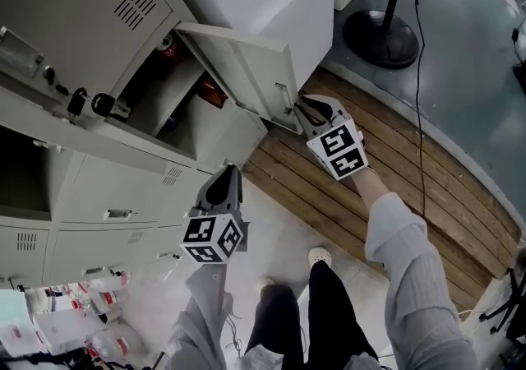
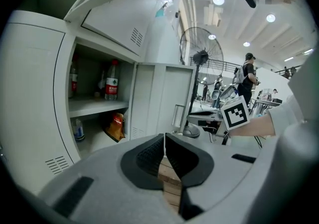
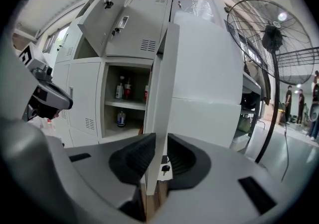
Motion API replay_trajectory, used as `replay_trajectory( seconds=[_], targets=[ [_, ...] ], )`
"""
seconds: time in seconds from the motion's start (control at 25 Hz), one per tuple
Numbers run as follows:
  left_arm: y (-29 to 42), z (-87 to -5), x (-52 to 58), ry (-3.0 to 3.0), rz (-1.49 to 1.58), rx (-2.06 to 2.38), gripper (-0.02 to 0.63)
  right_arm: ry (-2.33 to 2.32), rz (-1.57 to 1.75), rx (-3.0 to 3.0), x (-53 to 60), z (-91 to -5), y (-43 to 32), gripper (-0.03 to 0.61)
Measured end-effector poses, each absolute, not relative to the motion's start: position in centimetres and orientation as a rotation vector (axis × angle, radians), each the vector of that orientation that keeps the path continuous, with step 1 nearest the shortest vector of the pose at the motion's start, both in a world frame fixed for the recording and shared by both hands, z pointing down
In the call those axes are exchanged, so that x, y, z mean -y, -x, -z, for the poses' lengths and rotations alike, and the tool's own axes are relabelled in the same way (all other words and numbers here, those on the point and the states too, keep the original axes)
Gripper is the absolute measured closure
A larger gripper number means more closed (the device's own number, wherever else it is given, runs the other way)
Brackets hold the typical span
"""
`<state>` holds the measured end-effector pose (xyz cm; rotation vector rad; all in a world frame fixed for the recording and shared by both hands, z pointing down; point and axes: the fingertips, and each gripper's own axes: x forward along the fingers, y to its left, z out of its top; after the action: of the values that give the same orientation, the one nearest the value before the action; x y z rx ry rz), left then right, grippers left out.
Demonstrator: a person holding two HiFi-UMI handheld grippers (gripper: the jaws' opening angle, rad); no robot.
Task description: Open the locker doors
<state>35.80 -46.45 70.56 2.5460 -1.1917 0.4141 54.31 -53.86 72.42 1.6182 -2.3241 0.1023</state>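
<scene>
One shelf (image 2: pixel 94 104) divides the open compartment (image 2: pixel 62 118) of the locker. On the shelf stand a bottle with a red label (image 2: pixel 112 86) and, at the left, a darker bottle (image 2: pixel 74 81). Below it lie an orange bag (image 2: pixel 115 126) and a small clear bottle (image 2: pixel 77 129). The compartment's door (image 1: pixel 238 60) is swung wide out over the wooden floor (image 1: pixel 394 154). The right gripper (image 1: pixel 297 109) has its jaws closed on the door's free edge, one pad on each face. The left gripper (image 1: pixel 233 169) hangs clear of the lockers in front of a shut lower door (image 1: pixel 123 196), its jaws together at the tips and empty. An upper door (image 3: pixel 107 14) also stands open.
</scene>
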Motion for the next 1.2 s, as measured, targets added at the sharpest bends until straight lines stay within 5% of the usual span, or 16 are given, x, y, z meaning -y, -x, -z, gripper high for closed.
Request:
replay_trajectory(
  seconds=[0.76,1.2],
  targets=[
    [-35.0,-69.8,44.6,-2.508,-0.419,1.193,0.6,-1.843,-0.184,2.311,51.9,-70.1,-57.8,0.509],
    [-30.9,-64.6,36.6,-2.396,-0.227,1.212,0.6,-1.84,-0.443,2.528,38.4,-63.6,-50.5,0.509]
  ],
)
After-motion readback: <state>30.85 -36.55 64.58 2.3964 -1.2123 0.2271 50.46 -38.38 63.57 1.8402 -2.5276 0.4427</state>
